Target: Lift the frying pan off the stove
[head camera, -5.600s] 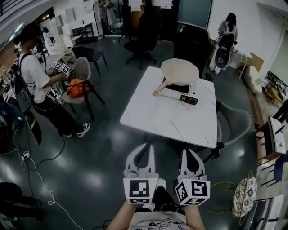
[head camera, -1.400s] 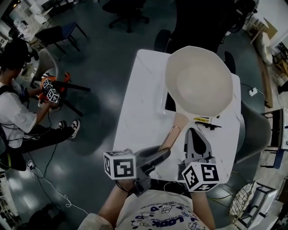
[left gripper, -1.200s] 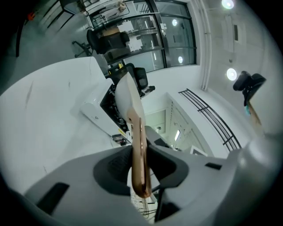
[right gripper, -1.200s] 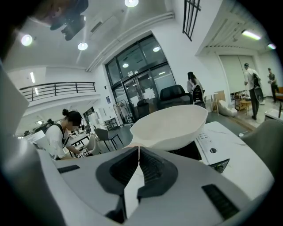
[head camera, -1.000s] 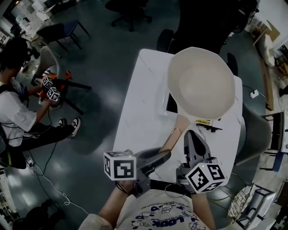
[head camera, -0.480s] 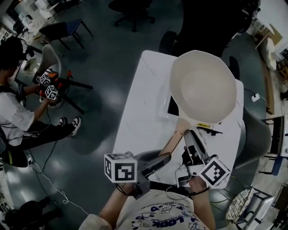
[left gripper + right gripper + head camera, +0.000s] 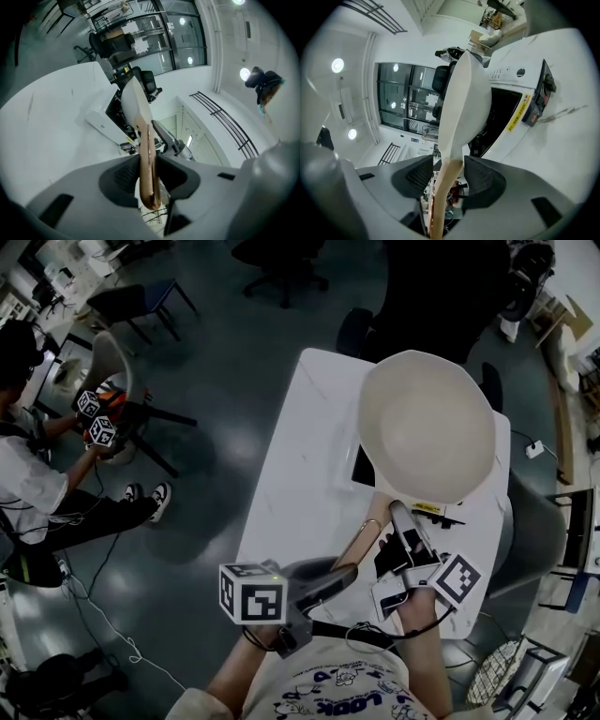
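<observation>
Two grippers are at the wooden handle [image 7: 361, 535] of the frying pan [image 7: 427, 432]. The left gripper [image 7: 328, 576] pinches the end of the handle tightly between its jaws. The right gripper [image 7: 396, 521] has its jaws on either side of the handle nearer to the bowl, with a thin gap on one side. The pan is over the stove [image 7: 361, 465] on the white table [image 7: 300, 474]; I cannot tell if it touches the stove.
</observation>
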The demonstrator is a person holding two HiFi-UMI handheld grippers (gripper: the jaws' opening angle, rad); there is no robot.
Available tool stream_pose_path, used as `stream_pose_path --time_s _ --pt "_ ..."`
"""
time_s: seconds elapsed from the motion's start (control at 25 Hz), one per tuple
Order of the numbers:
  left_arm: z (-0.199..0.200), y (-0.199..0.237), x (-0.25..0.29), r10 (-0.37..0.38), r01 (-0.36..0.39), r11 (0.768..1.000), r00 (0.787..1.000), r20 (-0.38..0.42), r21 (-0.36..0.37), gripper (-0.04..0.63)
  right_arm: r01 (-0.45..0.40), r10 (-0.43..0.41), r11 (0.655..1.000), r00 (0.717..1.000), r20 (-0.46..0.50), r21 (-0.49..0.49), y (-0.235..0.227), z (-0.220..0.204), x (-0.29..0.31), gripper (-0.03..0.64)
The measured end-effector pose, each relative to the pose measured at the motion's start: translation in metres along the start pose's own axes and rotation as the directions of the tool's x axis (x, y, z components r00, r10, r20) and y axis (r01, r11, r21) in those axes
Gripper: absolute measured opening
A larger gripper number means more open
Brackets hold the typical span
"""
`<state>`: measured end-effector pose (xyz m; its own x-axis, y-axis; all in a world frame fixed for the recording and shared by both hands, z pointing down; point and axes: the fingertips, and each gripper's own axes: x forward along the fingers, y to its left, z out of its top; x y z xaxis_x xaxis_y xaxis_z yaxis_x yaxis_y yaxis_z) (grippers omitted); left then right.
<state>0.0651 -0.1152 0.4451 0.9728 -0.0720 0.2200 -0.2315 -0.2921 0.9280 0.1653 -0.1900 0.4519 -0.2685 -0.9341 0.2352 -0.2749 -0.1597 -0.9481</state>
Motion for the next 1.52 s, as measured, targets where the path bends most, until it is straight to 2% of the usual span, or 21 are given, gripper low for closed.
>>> stream_pose_path --time_s 0.12,0.68,1.0,1.28,1.52 --pt "0.000 0.000 -0.001 0.001 -0.001 1.000 1.000 -0.006 0.001 0.121 0.001 0.000 0.999 1.000 -0.025 0.041 -0.004 -0.004 0.007 0.196" --pt "0.001 0.006 0.002 0.008 -0.008 1.000 1.000 -0.012 0.003 0.121 -0.008 0.018 0.995 0.996 -0.090 0.100 -0.012 -0.004 0.044 0.196" --pt "0.000 0.005 -0.001 0.004 -0.004 1.000 1.000 -0.019 -0.004 0.121 -0.033 0.046 0.994 0.991 -0.126 0.102 -0.005 -0.007 0.062 0.195" --pt "0.000 0.005 -0.002 0.007 -0.007 1.000 1.000 -0.022 -0.006 0.121 -0.050 0.059 0.996 0.991 -0.118 0.080 -0.003 -0.003 0.066 0.193" --pt "0.000 0.005 -0.002 0.007 -0.007 1.000 1.000 -0.026 -0.007 0.121 -0.082 0.081 0.997 0.987 -0.140 -0.003 0.001 -0.003 0.066 0.192"
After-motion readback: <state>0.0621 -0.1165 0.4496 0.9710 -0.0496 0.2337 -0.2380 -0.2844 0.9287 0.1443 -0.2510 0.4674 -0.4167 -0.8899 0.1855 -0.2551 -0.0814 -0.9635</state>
